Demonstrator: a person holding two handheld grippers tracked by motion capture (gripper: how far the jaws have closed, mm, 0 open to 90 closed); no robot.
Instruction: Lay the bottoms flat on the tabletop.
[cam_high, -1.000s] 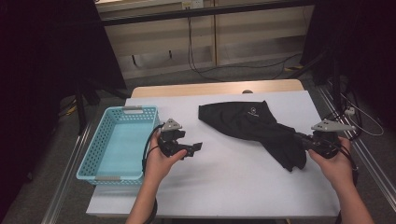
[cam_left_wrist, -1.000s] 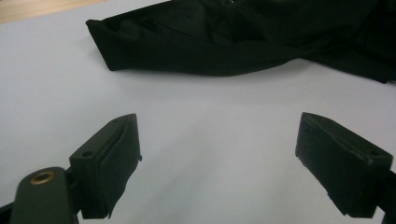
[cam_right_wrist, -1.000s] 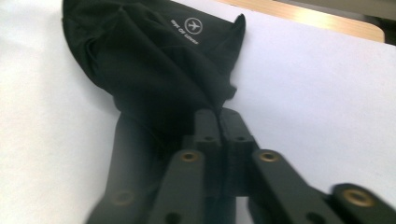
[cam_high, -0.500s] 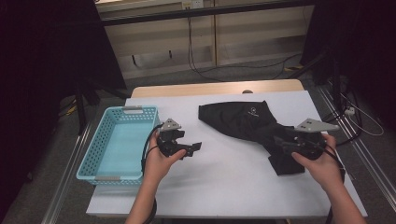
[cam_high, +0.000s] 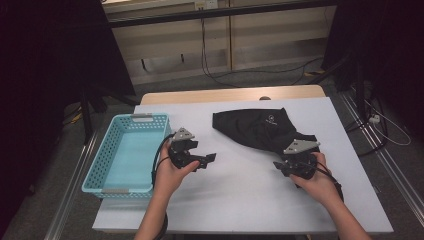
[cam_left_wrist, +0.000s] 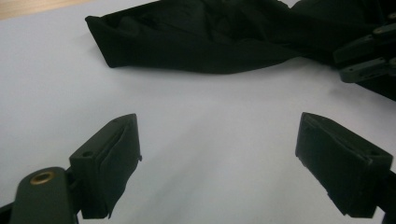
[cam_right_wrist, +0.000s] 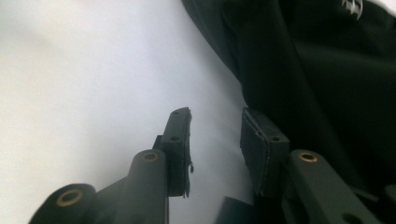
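Observation:
A black garment (cam_high: 260, 130) with a small white logo lies crumpled on the white table (cam_high: 240, 200), right of centre. My right gripper (cam_high: 279, 167) is at the garment's near end. In the right gripper view its jaws (cam_right_wrist: 217, 140) have just been closing to a narrow gap, with bare table between them. The cloth (cam_right_wrist: 317, 79) lies just beside the right-hand jaw. My left gripper (cam_high: 209, 160) rests left of the garment, jaws pointing at it. In the left gripper view they (cam_left_wrist: 219, 154) stand wide open with nothing between them, the garment (cam_left_wrist: 210, 42) beyond.
A light blue perforated basket (cam_high: 95, 165) stands empty at the table's left edge, just left of my left hand. Cables run across the floor behind the table and to its right. The right gripper (cam_left_wrist: 369, 56) shows far right in the left gripper view.
My right hand has moved left from the table's right side to the garment's near end, and the garment's tail looks shorter. The left hand has stayed put.

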